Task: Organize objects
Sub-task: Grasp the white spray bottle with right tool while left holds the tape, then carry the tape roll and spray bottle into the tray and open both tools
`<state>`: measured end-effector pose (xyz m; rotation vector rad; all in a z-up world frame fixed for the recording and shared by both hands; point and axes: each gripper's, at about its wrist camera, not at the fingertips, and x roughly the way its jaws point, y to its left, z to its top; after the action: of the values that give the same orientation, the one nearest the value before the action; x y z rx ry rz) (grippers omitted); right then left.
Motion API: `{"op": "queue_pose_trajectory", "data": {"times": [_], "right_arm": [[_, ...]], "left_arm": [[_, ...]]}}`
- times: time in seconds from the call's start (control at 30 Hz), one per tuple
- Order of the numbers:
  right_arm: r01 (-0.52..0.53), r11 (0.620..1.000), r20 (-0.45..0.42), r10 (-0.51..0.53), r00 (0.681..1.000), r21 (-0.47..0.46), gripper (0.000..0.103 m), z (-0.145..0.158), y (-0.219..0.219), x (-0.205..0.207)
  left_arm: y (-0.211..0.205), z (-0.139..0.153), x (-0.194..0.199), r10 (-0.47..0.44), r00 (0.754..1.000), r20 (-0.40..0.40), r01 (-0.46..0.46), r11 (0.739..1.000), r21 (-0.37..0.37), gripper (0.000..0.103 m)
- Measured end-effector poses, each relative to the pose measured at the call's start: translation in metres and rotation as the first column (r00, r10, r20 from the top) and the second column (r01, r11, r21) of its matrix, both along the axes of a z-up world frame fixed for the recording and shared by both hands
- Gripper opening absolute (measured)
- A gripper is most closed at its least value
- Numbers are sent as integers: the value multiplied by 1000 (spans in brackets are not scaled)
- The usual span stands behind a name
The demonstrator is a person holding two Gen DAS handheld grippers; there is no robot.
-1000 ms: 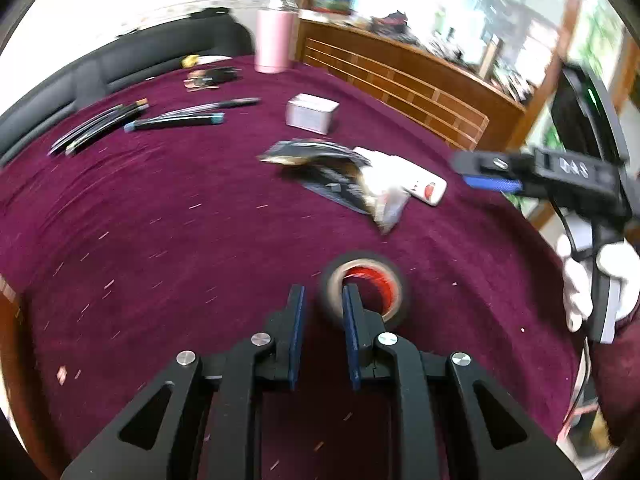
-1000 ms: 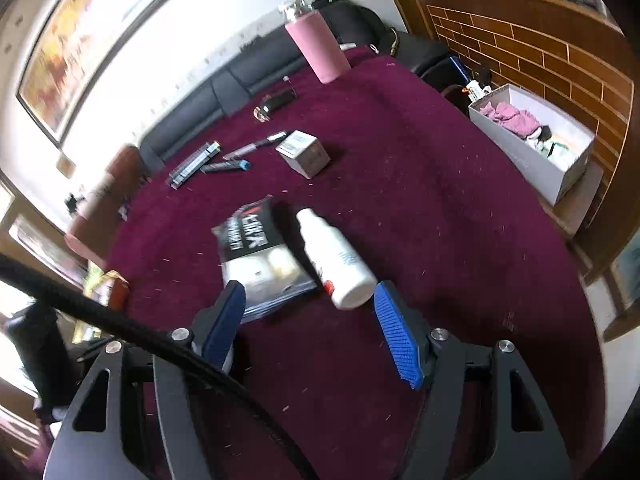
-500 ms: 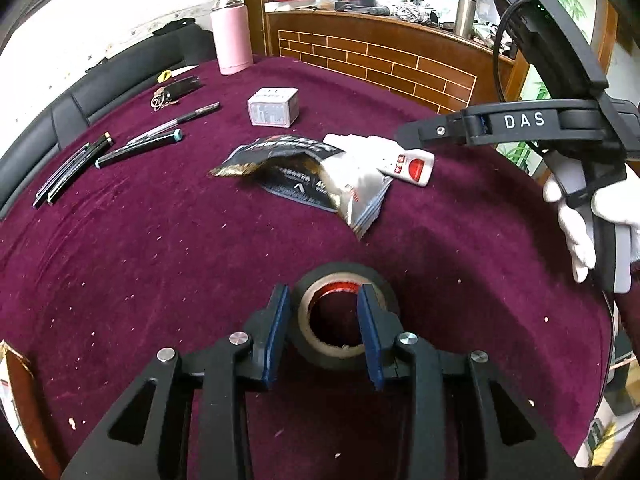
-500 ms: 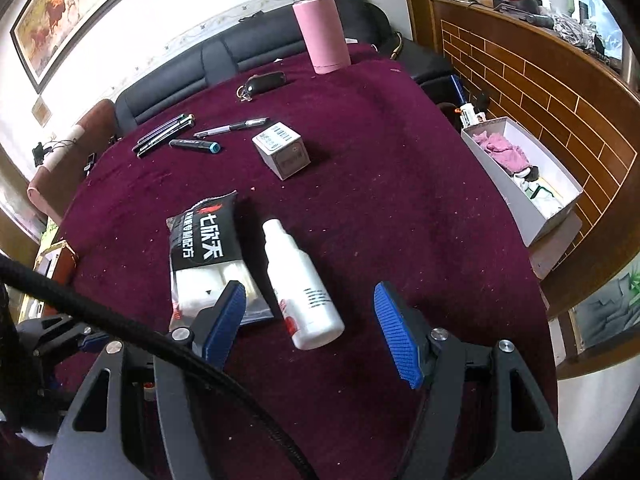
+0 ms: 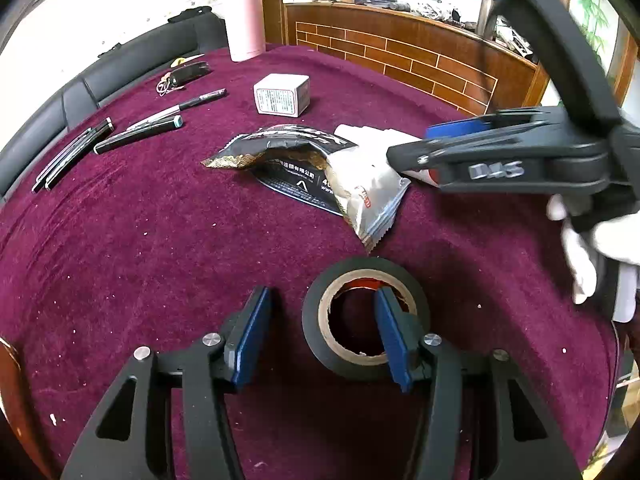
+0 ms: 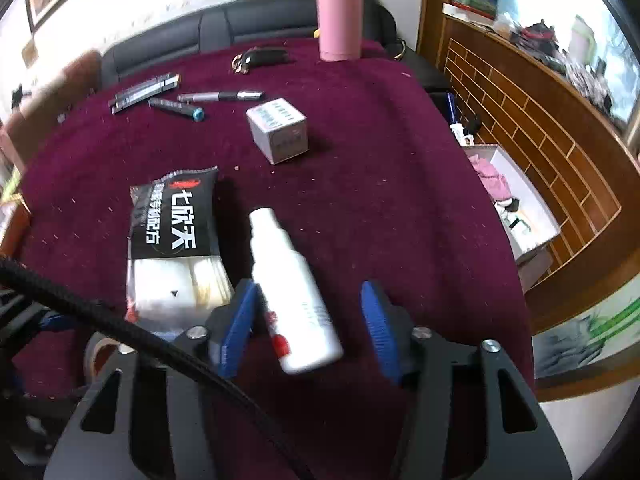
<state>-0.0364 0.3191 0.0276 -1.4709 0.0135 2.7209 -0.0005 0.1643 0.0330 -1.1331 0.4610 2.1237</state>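
Maroon-clothed table – tape roll, packet, bottle, box, pens.

Left tool tilted down, jaws just opening; right tool tilted down, jaws just closing.

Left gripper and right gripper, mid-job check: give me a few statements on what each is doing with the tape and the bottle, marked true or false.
1. The tape roll lies flat on the maroon cloth. True.
2. The left gripper is clamped on the tape roll. False: its jaws have just been opening and stand apart.
3. The white spray bottle lies between the right gripper's jaws. True.
4. The pink flask lies on its side. False: it stands upright.
5. The black snack packet lies beside the bottle. True.
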Motion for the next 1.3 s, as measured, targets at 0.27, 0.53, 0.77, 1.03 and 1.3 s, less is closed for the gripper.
{"op": "queue_pose_trajectory", "data": {"times": [0.27,0.53,0.77,1.03,1.3], "right_arm": [[-35,999,33,35,999,-5,27,-2,-15,8],[-5,986,4,6,1000,-167,27,10,-7,61],[-95,966,-32,90,995,-239,27,25,-50,93],[-279,927,-81,267,960,-250,27,48,-141,105],[-425,872,-112,410,905,-244,28,64,-229,108]], "left_arm": [[-25,7,6,-16,997,79,7,994,110,11],[-65,16,19,56,994,92,-71,984,161,11],[-107,32,39,167,986,25,-169,973,160,11],[-179,54,55,347,934,-87,-330,929,167,11],[-254,66,66,489,858,-158,-458,867,196,12]]}}
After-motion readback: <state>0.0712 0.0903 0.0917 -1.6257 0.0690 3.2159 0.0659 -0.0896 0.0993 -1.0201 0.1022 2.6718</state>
